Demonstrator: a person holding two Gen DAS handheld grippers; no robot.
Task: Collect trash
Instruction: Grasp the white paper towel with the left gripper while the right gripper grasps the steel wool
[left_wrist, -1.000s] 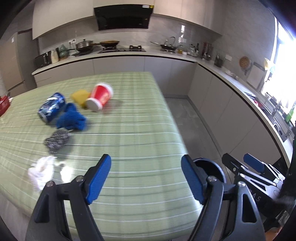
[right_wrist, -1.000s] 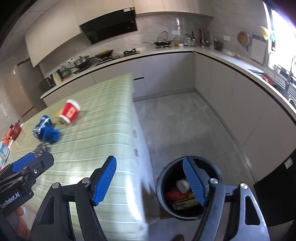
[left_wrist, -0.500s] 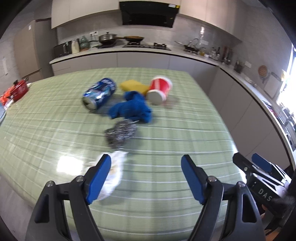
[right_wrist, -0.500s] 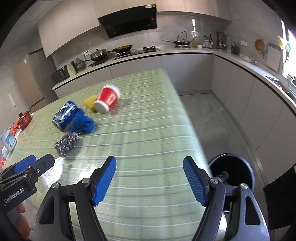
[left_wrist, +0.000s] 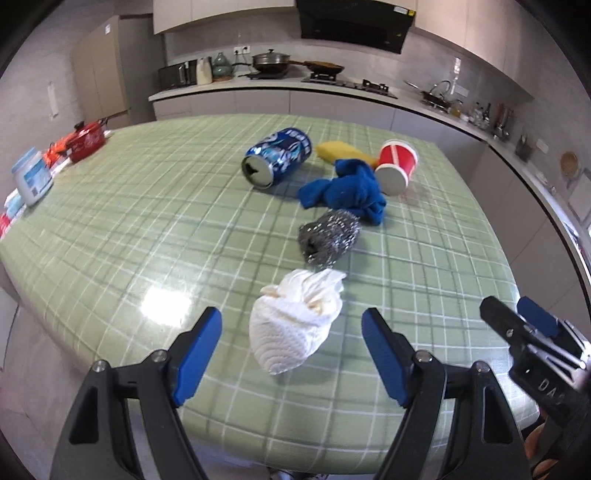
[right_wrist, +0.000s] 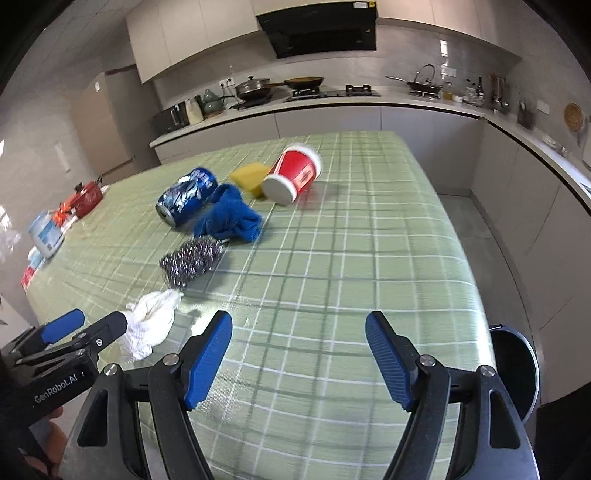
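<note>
left tool (left_wrist: 291, 345) open, straddling paper wad (left_wrist: 295, 325) for pickup | right tool (right_wrist: 299, 354) open, empty, beside wad | can (left_wrist: 277, 157), cup (left_wrist: 397, 166) beyond wad | bin (right_wrist: 513, 365) ready off worktop (left_wrist: 147, 221)

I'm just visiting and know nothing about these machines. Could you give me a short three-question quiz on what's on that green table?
1. True or false: the red paper cup stands upright.
2. Which thing lies nearest the left claw? A. blue can B. white crumpled tissue C. steel scourer
3. Fill in: the blue cloth lies between the can and the ____.

Key: 1 false, it lies on its side. 2 B. 3 cup.
</note>
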